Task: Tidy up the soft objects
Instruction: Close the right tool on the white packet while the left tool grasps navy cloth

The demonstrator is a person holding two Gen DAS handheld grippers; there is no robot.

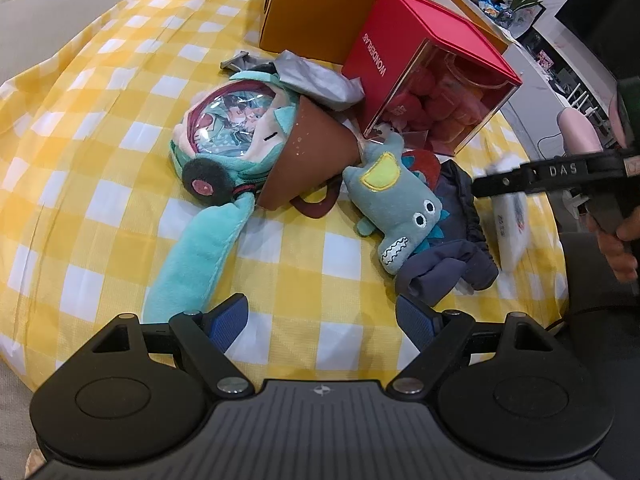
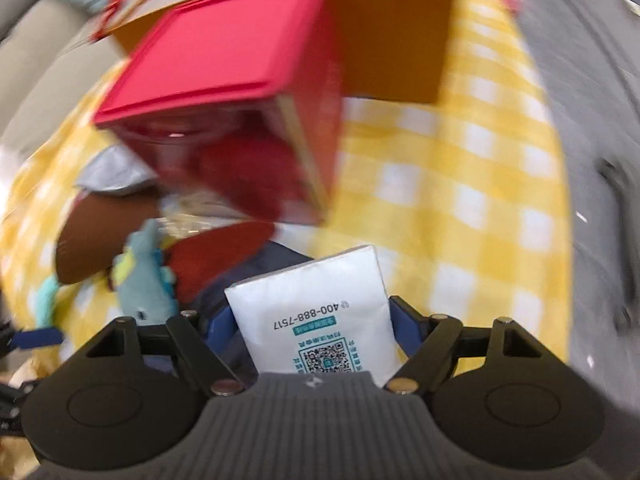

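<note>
On the yellow-and-white checked cloth [image 1: 120, 128] the soft things lie in a heap: a teal plush doll [image 1: 216, 148] with a clear window in its head, its long tail trailing toward seven o'clock; a brown cone-shaped piece [image 1: 316, 148] against it; a grey-blue monster plush [image 1: 396, 208] at the doll's three o'clock, lying on dark navy cloth [image 1: 452, 256]. Behind them, at twelve to one o'clock, stand a red-lidded clear box [image 1: 436, 80] of red plush and an orange box [image 1: 320, 12]. The left gripper [image 1: 322, 322] hangs over bare cloth, jaws wide apart and empty. The right gripper [image 2: 316, 320] has a white tissue packet [image 2: 316, 312] between its blue pads [image 2: 404, 328] — the pads sit at both edges of it, though whether they press is unclear in the blur.
</note>
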